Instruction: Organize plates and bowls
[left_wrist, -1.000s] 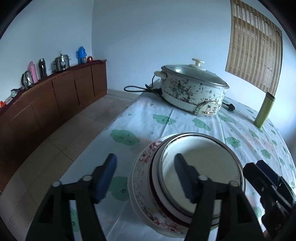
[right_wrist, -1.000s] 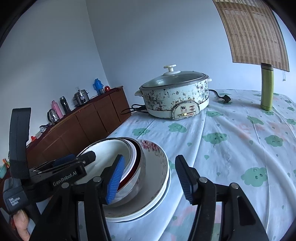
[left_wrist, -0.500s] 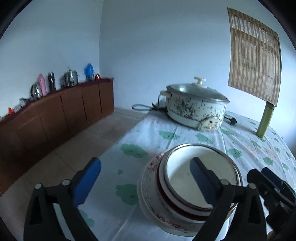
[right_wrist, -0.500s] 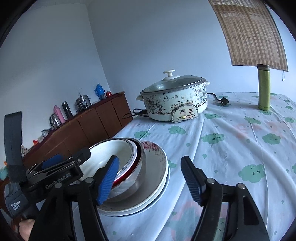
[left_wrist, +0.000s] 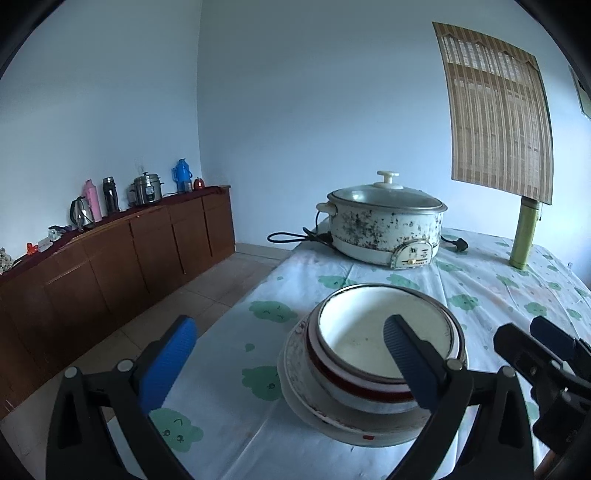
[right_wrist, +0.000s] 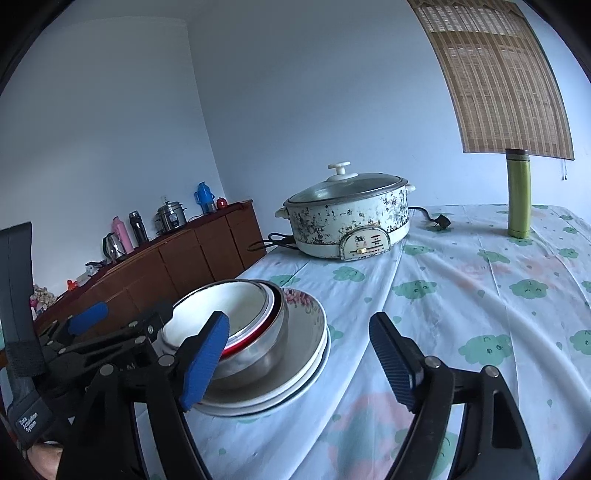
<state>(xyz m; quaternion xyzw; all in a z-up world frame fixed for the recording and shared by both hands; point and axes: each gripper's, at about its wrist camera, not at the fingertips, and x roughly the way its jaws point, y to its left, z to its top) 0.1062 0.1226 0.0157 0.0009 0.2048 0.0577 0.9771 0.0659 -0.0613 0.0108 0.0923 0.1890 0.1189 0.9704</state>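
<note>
The stack of bowls and plates sits near the left edge of the worktop, on a cloth with green clouds. A white bowl is on top, inside a bowl with a red band. In the right wrist view a shiny metal bowl shows under them, and it rests on a flowered plate with one more white plate below. Closest to us, the left hand-held gripper is let go and spread as wide as it goes, holding nothing; its right finger shows in front of the white bowl, and I cannot tell if it touches. The right hand-held gripper is opening too, and nothing is between its jaws; the stack is just to its left. It looks like the stacking step is done and both tools are letting go. Next, I think, they should pull back gently so the pile does not get bumped, as it looks tall and is close to the edge. Farther away stands an old spotted cooker with a glass lid, its cord lying beside it. To the far right is a green bottle. Far left, beyond the floor, a brown cabinet holds flasks and a kettle.
</note>
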